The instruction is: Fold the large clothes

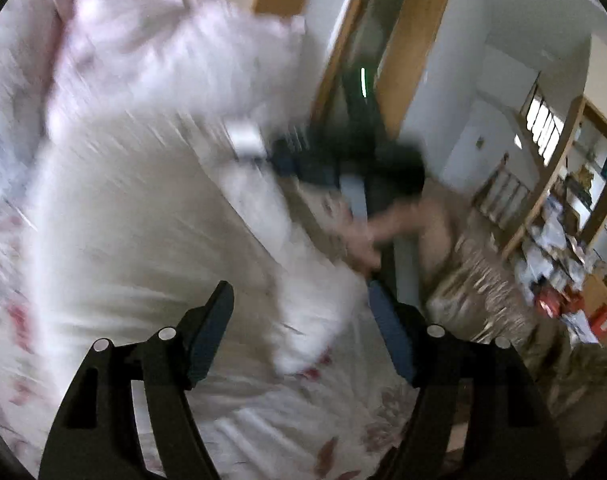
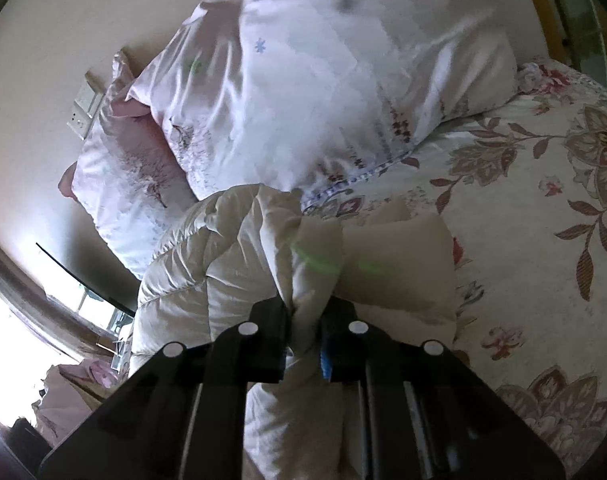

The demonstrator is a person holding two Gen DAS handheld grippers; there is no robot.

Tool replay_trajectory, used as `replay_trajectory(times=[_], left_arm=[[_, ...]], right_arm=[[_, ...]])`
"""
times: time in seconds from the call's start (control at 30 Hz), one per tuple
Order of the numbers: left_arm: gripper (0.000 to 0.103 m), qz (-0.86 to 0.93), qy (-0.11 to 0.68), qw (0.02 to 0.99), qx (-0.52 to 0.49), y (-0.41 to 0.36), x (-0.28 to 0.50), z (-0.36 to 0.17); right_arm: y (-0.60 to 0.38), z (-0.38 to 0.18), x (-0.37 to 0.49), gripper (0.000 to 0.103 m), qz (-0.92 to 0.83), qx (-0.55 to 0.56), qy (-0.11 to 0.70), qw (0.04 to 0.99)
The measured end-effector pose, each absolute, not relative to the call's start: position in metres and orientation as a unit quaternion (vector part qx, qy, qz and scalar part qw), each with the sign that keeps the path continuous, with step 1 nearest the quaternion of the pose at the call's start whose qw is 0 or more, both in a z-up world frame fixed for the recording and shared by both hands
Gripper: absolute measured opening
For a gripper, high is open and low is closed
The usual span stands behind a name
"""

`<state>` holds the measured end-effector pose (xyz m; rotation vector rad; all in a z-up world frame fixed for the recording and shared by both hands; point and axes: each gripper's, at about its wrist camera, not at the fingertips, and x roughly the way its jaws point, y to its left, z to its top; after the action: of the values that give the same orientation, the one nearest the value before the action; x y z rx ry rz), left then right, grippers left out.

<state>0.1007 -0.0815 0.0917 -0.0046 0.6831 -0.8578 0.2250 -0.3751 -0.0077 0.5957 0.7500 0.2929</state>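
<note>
A white padded coat (image 1: 155, 220) lies on the floral bed sheet (image 1: 287, 412); the left wrist view is blurred by motion. My left gripper (image 1: 299, 300) is open and empty, its jaws spread over the coat's lower edge. The right gripper (image 1: 335, 168) shows in the left wrist view beyond the coat, held by a hand (image 1: 367, 236). In the right wrist view my right gripper (image 2: 305, 316) is shut on a bunched fold of the white coat (image 2: 239, 248) and holds it above the sheet (image 2: 535, 216).
A folded pink quilt (image 2: 335, 80) and a pillow (image 2: 131, 168) lie at the head of the bed against the wall. A wooden door frame (image 1: 415, 48) and cluttered shelves (image 1: 563, 240) stand to the right. A window (image 2: 7, 328) is at lower left.
</note>
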Motion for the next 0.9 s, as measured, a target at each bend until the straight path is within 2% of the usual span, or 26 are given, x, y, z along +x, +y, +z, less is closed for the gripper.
replay_trajectory(times=[0.07, 0.17, 0.37, 0.57, 0.9], left_arm=[[0.072, -0.367, 0.277, 0.888, -0.008, -0.045, 0.113, 0.113], [0.075, -0.293, 0.260, 0.920, -0.021, -0.022, 0.138, 0.121], [0.074, -0.226, 0.309, 0.922, -0.054, -0.008, 0.200, 0.098], [0.074, -0.217, 0.349, 0.910, -0.051, -0.020, 0.223, 0.056], [0.075, -0.235, 0.389, 0.887, -0.080, -0.020, 0.245, 0.024]], right_arm=[[-0.379, -0.013, 0.226, 0.013, 0.138, 0.291, 0.357, 0.877], [-0.382, -0.021, 0.228, 0.014, 0.132, 0.293, 0.356, 0.877], [-0.383, -0.028, 0.230, 0.015, 0.118, 0.278, 0.357, 0.884], [-0.381, -0.032, 0.230, 0.015, 0.100, 0.250, 0.357, 0.894], [-0.384, -0.048, 0.236, 0.016, 0.076, 0.240, 0.370, 0.894]])
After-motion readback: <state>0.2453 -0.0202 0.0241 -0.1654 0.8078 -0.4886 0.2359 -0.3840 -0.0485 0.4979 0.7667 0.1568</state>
